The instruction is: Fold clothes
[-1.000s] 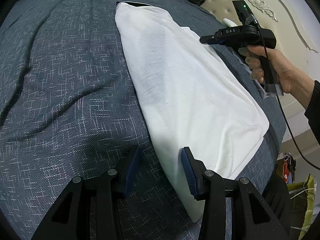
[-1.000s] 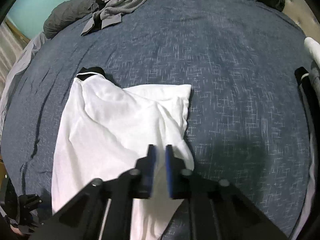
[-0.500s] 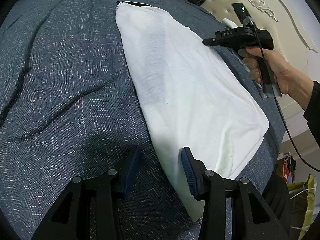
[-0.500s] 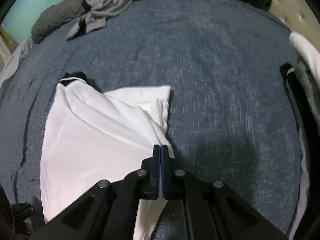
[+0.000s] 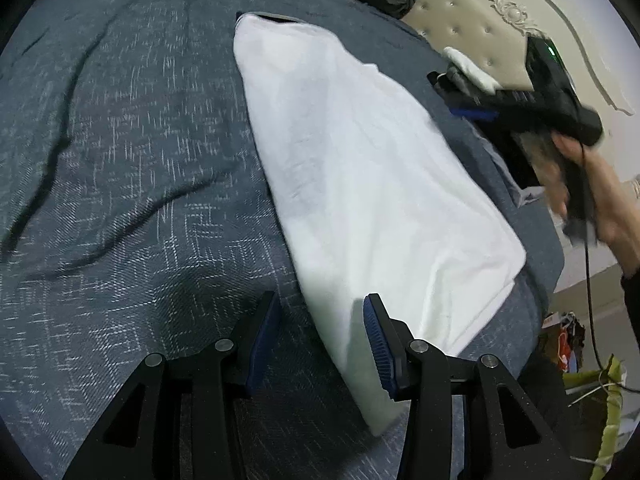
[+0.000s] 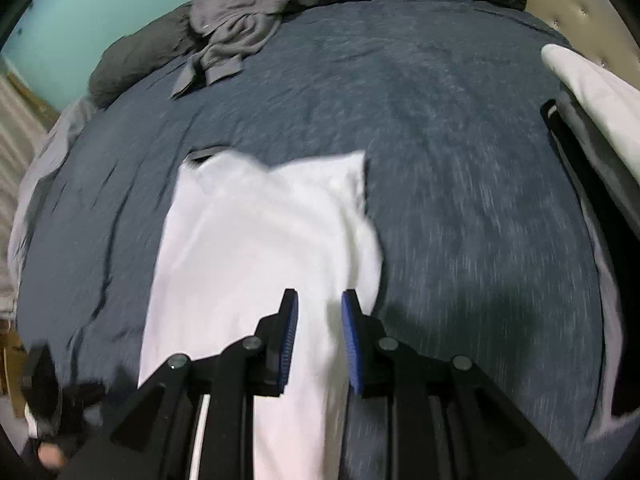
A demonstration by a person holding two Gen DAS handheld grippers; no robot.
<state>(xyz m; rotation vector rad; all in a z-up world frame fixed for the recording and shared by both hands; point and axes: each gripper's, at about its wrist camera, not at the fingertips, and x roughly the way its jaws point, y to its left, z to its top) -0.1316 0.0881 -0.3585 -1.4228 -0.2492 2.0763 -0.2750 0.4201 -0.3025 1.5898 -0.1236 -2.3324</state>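
A folded white cotton garment [image 5: 372, 184] lies on the blue-grey woven bedspread [image 5: 120, 160].

The left gripper [image 5: 320, 320] hovers with its jaws wide apart over the garment's near edge. The right gripper [image 6: 318, 320] is parted too, holding nothing, above the garment's right side. A crumpled grey cloth [image 6: 236, 20] lies far behind.

White shirt [image 5: 360, 184] matt cloth; bedspread [image 5: 120, 160] woven.
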